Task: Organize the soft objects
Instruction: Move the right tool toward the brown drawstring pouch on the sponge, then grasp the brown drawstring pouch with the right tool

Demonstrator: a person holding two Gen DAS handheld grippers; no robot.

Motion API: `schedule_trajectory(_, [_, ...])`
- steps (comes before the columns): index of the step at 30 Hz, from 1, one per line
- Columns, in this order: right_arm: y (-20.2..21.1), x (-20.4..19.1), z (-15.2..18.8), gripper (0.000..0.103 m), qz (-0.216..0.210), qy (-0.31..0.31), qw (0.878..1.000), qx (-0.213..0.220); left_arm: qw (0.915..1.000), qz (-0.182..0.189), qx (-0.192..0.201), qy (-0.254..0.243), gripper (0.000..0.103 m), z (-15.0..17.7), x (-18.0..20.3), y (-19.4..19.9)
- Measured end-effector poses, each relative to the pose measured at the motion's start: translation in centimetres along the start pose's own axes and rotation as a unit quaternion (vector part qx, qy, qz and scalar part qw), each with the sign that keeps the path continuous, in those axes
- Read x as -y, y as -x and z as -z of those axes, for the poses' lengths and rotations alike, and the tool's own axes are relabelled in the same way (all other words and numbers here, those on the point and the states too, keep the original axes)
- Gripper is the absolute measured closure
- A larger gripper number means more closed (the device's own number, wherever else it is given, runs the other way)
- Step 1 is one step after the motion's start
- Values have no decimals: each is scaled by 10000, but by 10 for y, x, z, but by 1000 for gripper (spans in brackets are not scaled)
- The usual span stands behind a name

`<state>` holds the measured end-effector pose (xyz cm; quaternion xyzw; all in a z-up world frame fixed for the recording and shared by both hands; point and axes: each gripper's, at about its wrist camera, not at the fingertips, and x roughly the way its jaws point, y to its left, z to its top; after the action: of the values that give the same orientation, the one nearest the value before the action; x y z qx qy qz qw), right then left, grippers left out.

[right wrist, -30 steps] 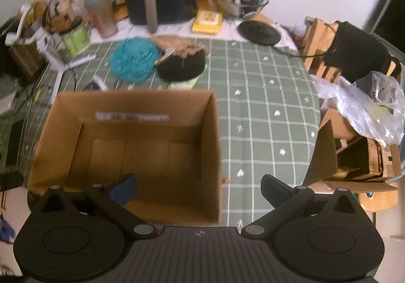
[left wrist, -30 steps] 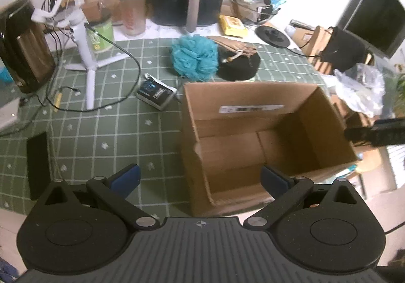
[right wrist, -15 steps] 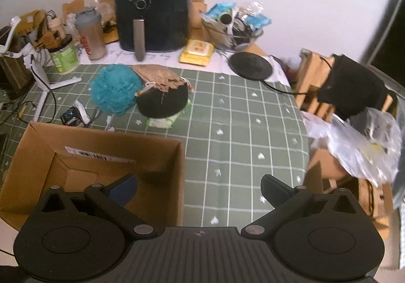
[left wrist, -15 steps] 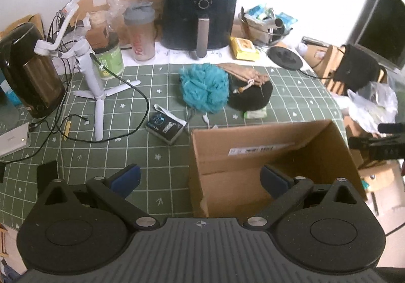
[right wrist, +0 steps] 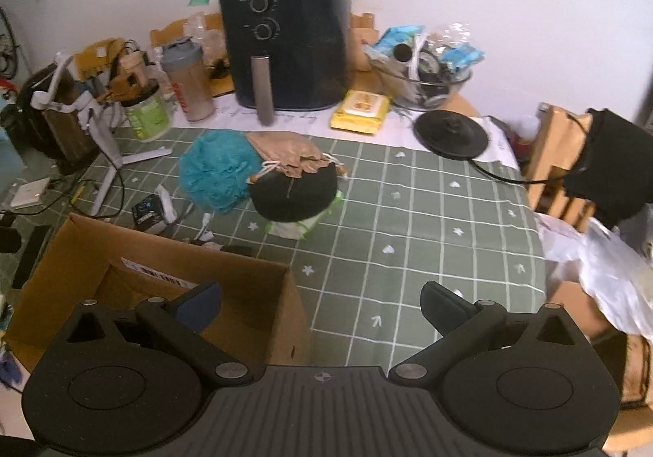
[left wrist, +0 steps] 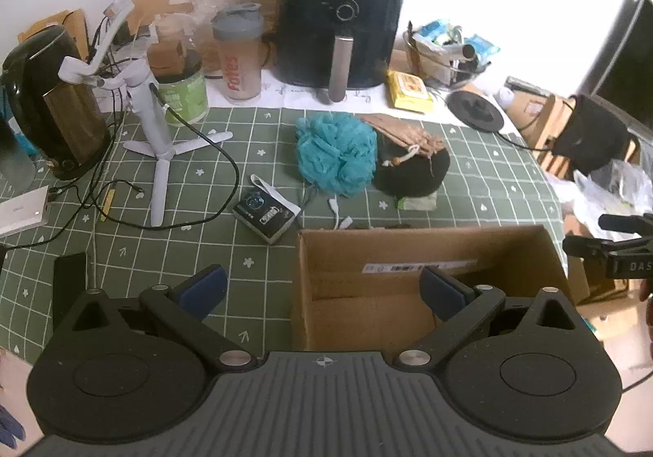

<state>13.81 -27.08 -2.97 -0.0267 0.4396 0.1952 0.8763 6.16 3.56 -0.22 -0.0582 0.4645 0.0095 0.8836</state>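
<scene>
— Tablecloth (right wrist: pixel 449 212), green with a white grid, fills the middle of both views. What sits on it?

— Biggest is the cardboard box (left wrist: pixel 424 253), open-topped, at lower centre of the left wrist view and lower left of the right wrist view (right wrist: pixel 163 277). Nothing shows inside the part of it that is visible.

— And behind it?

— The black air fryer (right wrist: pixel 285 44) stands at upper centre, against the wall, with a bagged stack on top. Left of it is a shaker bottle (left wrist: pixel 238 52), then a green tub (left wrist: pixel 181 87) and a white tripod stand (left wrist: pixel 157 130); a dark kettle (left wrist: pixel 53 101) is at the far left.

— Where are the soft things?

— Mid-frame, between fryer and box, apart from the box. The teal bath pouf (left wrist: pixel 334 154) touches a black round cushion (left wrist: pixel 412 171), and a tan drawstring pouch (right wrist: pixel 289 154) lies over the cushion's top. A pale green-edged cloth (right wrist: pixel 294 226) peeks from under the cushion.

— Grippers?

— The left gripper (left wrist: pixel 322 287) has its fingers spread wide with nothing between them, low in its frame over the box's left wall. The right gripper (right wrist: pixel 322 304) is likewise spread and holds nothing, over the box's right corner and bare cloth.

— Smaller bits?

— A small black packet (left wrist: pixel 265 214) lies left of the box's far corner.
</scene>
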Motion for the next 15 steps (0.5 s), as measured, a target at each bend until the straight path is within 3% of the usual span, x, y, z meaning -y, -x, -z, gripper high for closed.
schedule_trajectory(8, [-19, 21, -25, 0, -464, 265, 9984, 187, 9997, -64, 119, 191, 0, -5, -2, -4])
schedule_trajectory(15, [-53, 22, -59, 0, -568, 649, 9957, 323, 9997, -12, 143, 195, 0, -14, -8, -13])
